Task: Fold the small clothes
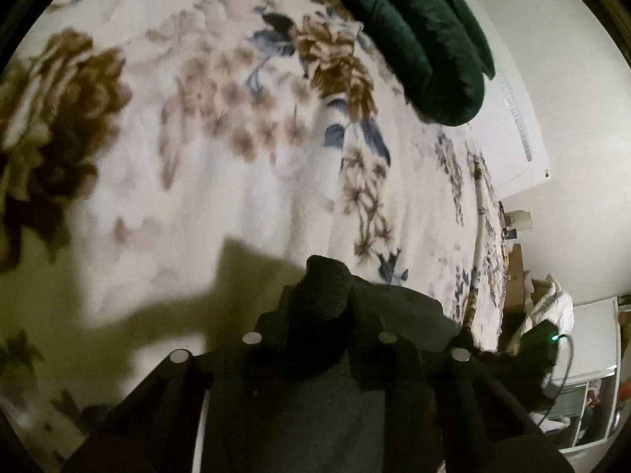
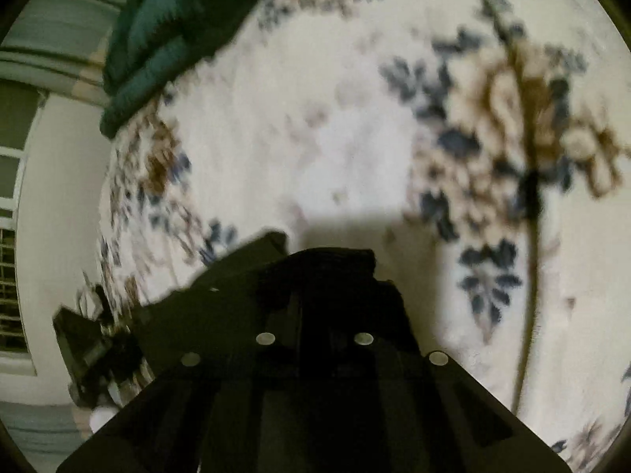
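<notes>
While the left tongs (image 1: pixel 325 276) hang over the bed, their two black fingers are pulled close together and pinch a small dark knit cloth (image 1: pixel 327 303). The cloth pokes up between the finger tips in a soft lump at about 6 o'clock in the left view. It is held just above the fluffy white blanket with brown and blue flowers (image 1: pixel 244 165), and its dark shadow falls on the blanket at about 8 o'clock.

The right tongs (image 2: pixel 335 266) are nearly closed too. A dark cloth (image 2: pixel 331 254) lies across their tips, pinched between the fingers. A dark flap sticks out toward 9 o'clock from there, but the picture is too blurry to tell if it is part of the same cloth.

A thick, dark green folded blanket (image 1: pixel 418 43) lies on the flowery blanket at 1 o'clock in the left view and at 11 o'clock in the right view (image 2: pixel 157 39). A thin dark cord (image 2: pixel 532 244) runs across the flowery blanket (image 2: pixel 315 138) at 3 o'clock in the right view.
</notes>
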Available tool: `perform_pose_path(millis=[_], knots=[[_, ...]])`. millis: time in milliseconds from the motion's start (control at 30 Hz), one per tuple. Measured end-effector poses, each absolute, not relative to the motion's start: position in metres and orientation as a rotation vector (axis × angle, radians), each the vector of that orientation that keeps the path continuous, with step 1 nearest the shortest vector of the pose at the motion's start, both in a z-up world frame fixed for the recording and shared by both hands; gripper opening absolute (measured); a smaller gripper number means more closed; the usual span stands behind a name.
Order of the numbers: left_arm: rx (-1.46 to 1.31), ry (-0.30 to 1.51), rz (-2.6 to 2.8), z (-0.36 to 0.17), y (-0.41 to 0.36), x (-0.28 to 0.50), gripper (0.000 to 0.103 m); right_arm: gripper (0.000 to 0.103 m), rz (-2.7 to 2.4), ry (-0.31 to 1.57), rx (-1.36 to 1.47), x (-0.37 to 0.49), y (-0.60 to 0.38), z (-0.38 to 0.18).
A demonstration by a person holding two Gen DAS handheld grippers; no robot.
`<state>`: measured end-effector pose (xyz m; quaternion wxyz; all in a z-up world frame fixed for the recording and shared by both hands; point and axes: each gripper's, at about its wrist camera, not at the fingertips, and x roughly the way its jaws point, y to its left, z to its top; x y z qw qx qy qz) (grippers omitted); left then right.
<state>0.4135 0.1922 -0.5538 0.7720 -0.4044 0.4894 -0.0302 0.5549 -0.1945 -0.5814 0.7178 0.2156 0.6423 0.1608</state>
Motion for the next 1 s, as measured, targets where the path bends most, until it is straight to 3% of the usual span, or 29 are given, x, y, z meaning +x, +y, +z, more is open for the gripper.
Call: perform_pose_path(millis=[133, 300, 400, 467, 533, 700, 900, 1000], knots=[[-0.918, 1.075, -0.04, -0.561, 0.2, 0.417, 0.018, 0.008, 0.324, 1.386, 0.452, 0.571, -0.184, -0.561], [-1.016, 1.136, -0.032, -0.589, 0.211, 0.432, 0.024, 0.01, 0.275, 1.542, 0.417, 0.6, -0.179, -0.599], [-0.95, 1.142, -0.047, -0.572, 0.211, 0.427, 0.028, 0.028, 0.253, 1.589, 0.45, 0.591, -0.195, -0.596], [-0.878, 1.141, -0.035, -0.555, 0.209, 0.416, 0.033, 0.048, 0.242, 1.58, 0.475, 0.57, -0.216, -0.579], [-0.799, 1.139, -0.007, -0.538, 0.207, 0.4, 0.035, 0.052, 0.212, 1.577, 0.472, 0.543, -0.237, -0.562], [-0.421, 1.206, 0.128, -0.497, 0.162, 0.331, 0.039, 0.053, 0.077, 1.658, 0.54, 0.461, -0.283, -0.56], [-0.333, 1.391, 0.151, -0.53, 0.1, 0.282, 0.039, 0.053, 0.057, 1.65, 0.721, 0.406, -0.297, -0.584], [-0.277, 1.376, 0.171, -0.535, 0.076, 0.285, 0.039, 0.053, 0.045, 1.624, 0.738, 0.397, -0.293, -0.59]])
